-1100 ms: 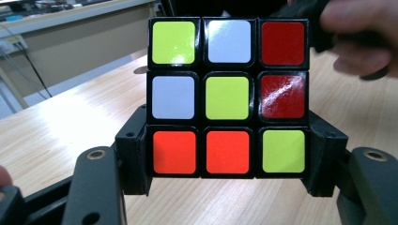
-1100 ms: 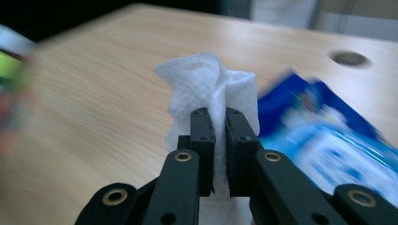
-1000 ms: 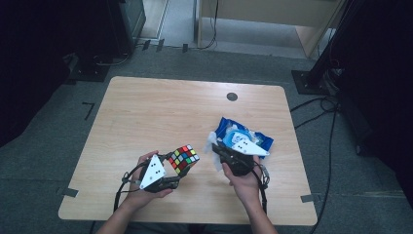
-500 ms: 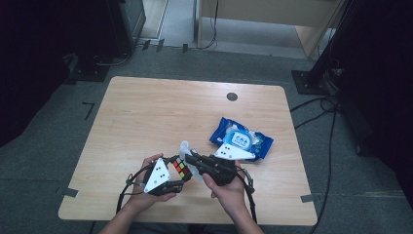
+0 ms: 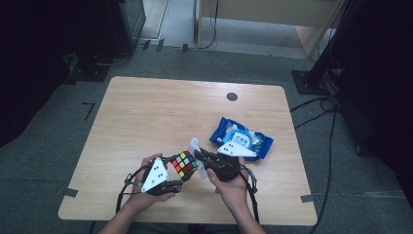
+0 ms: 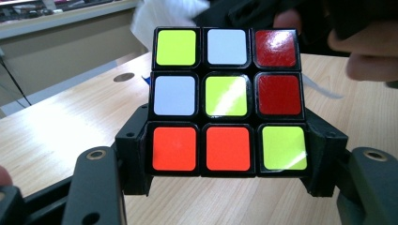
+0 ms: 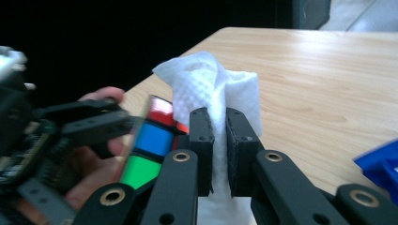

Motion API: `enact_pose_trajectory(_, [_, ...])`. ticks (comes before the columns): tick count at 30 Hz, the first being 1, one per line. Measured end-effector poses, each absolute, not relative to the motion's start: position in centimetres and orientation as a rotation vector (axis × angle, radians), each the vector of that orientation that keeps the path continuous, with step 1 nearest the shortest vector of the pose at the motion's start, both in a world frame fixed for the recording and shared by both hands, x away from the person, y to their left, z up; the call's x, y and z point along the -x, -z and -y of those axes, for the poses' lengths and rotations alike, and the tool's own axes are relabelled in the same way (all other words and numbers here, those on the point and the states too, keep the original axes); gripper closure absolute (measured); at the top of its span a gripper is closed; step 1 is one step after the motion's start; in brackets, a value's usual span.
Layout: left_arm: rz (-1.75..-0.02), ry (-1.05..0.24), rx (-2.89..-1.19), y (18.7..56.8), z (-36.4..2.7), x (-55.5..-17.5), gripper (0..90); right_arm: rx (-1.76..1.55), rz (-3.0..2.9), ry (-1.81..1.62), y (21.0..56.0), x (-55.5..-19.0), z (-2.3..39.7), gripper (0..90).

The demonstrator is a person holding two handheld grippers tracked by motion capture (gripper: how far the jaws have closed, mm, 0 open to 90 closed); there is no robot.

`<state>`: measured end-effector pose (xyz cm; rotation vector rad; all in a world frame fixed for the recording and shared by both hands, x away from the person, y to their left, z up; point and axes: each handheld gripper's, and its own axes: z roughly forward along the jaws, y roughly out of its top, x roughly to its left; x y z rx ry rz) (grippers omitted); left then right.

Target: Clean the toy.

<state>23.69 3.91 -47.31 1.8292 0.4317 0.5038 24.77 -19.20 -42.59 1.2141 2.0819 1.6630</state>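
Wiping looks like the work in hand: the left tool (image 5: 171, 181) is clamping a black-framed puzzle cube with coloured stickers (image 5: 184, 164) by its lower edge, jaws pressed against both sides, so that one full face is tilting up toward the person and staying steady. In the left gripper view that cube (image 6: 226, 99) is sitting in the middle of the frame, showing yellow, white, red and orange squares, raised off the wood rather than resting on it. The right tool (image 5: 200, 158) is pinching a crumpled white wet wipe (image 5: 195, 147) between nearly closed jaws; in the right gripper view the wipe (image 7: 206, 86) is bulging above the pads, leaving a soft free end to rub with. It is hanging just beside the cube's far side, and I cannot tell whether it is touching yet. Holding the cube in one tool and the cloth in the other seems meant to let the face be cleaned without the cube sliding.

Just right of centre in the high view, a blue plastic pack of wipes (image 5: 241, 139) is lying near the right hand, probably kept close for a fresh sheet. Everything is happening over the near edge of a light wooden counter (image 5: 146, 112) with rounded corners and a round dark cable port (image 5: 232, 96) near its far edge. Grey carpet is surrounding it, with dark stands and cables at the right of the frame and dark equipment at the upper left.
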Motion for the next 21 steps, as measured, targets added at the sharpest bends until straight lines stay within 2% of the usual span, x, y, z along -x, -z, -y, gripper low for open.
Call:
enact_pose_trajectory(8, [-0.429,-0.504,-1.837,47.2,-3.9,-23.6,34.0,-1.084,-2.089,-1.751,41.2,-23.6,18.1,83.2])
enact_pose_trajectory(15, [-0.442,-0.502,-1.806,46.9,-4.5,-23.8,34.0,-1.185,-2.082,-1.575,43.1,-25.2,19.6,83.2])
enact_pose_trajectory(21, [-0.460,-0.504,-1.806,47.0,-4.7,-24.1,34.0,-1.334,-1.984,-1.423,44.9,-26.9,22.5,82.9])
